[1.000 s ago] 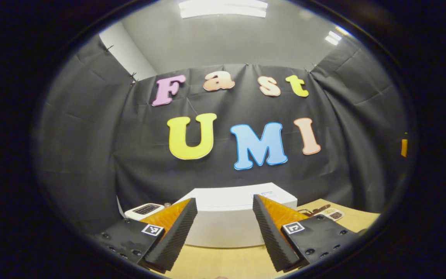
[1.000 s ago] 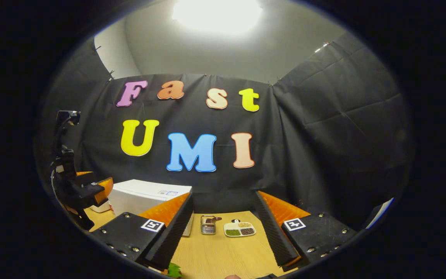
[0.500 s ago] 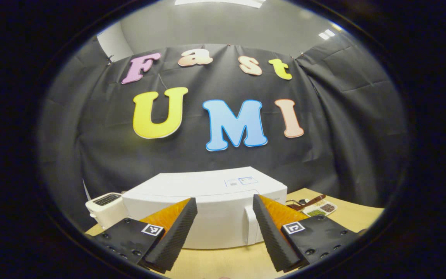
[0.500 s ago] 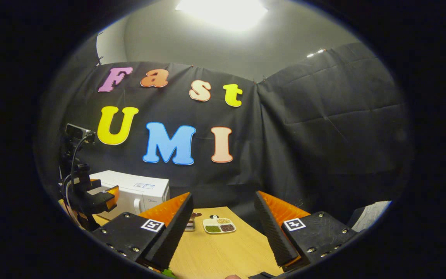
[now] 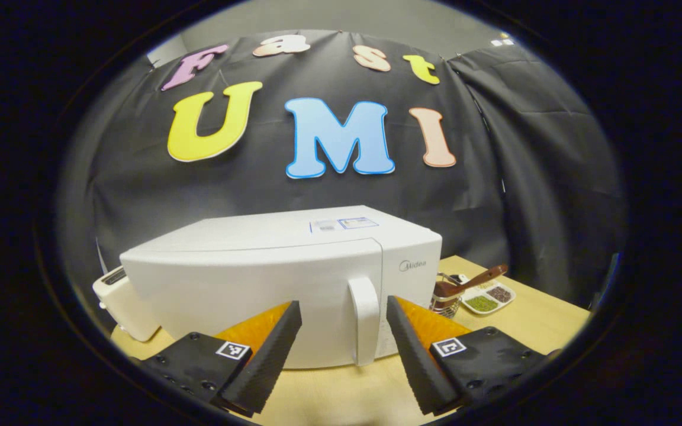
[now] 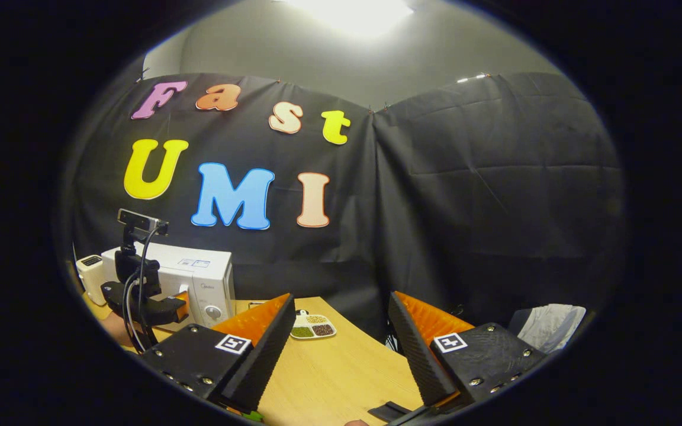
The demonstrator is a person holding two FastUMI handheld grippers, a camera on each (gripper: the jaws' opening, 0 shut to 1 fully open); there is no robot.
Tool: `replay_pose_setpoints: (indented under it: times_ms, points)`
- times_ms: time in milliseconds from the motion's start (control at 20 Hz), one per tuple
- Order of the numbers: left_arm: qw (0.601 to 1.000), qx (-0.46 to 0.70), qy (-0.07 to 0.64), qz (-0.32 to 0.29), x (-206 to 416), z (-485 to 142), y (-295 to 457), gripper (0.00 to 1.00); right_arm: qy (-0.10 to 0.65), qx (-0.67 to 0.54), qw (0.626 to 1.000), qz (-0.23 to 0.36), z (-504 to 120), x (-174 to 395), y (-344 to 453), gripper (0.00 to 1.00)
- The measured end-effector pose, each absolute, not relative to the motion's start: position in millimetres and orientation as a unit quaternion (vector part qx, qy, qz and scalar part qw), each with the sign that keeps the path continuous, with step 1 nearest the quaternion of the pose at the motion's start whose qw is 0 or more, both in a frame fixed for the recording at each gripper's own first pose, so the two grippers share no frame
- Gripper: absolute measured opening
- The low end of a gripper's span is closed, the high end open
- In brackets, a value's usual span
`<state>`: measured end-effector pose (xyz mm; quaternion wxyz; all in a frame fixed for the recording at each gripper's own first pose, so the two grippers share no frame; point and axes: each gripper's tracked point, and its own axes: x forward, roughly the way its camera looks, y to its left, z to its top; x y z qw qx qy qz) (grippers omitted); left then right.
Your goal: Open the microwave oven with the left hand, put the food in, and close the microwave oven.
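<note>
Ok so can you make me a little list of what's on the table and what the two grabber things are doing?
microwave oven: white, door shut, on the wooden table
door handle: upright, white, facing the gap between the left gripper fingers
left gripper: open, not touching the handle
right gripper: open, holding nothing
toaster: white, beside the microwave
snack tray: divided, filled, on the table

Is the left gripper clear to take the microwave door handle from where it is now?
Probably yes: the left gripper is open, the handle stands upright between its fingers, and nothing lies between them.
</note>
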<state>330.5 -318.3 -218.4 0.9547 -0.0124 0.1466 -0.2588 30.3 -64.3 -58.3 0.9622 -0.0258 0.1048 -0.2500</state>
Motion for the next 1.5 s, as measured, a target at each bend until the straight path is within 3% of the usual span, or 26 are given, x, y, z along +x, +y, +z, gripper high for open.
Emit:
replay_pose_setpoints:
  times_ms: [250, 350, 450, 500, 600, 700, 850, 1050, 1500]
  points:
    - [0.945, -0.001, 0.174, -0.276, 332, -242, -340, 0.96, 0.114, -0.034, 0.957, -0.263, -57, 25, -65, 0.96]
    - [0.946, 0.0, 0.174, -0.275, 334, -245, -343, 0.9, 0.117, -0.036, 0.956, -0.266, -60, 25, -65, 0.96]
    - [0.948, -0.001, 0.169, -0.27, 337, -244, -343, 0.7, 0.121, -0.04, 0.954, -0.27, -61, 23, -66, 0.96]
    - [0.947, -0.004, 0.168, -0.272, 336, -243, -344, 0.53, 0.121, -0.041, 0.954, -0.271, -60, 22, -66, 0.96]
    - [0.947, -0.004, 0.17, -0.274, 336, -242, -347, 0.36, 0.122, -0.042, 0.954, -0.27, -60, 21, -66, 0.96]
    - [0.947, 0.001, 0.174, -0.272, 335, -244, -348, 0.33, 0.122, -0.04, 0.956, -0.265, -59, 21, -65, 0.96]
    - [0.947, 0.02, 0.179, -0.267, 332, -244, -346, 0.19, 0.115, -0.051, 0.959, -0.254, -56, 21, -66, 0.96]
    - [0.945, 0.012, 0.193, -0.266, 331, -243, -345, 0.12, 0.108, -0.05, 0.962, -0.244, -51, 20, -67, 0.96]
    - [0.95, -0.001, 0.198, -0.243, 267, -235, -301, 0.12, 0.088, -0.027, 0.979, -0.18, -51, 19, -77, 0.96]
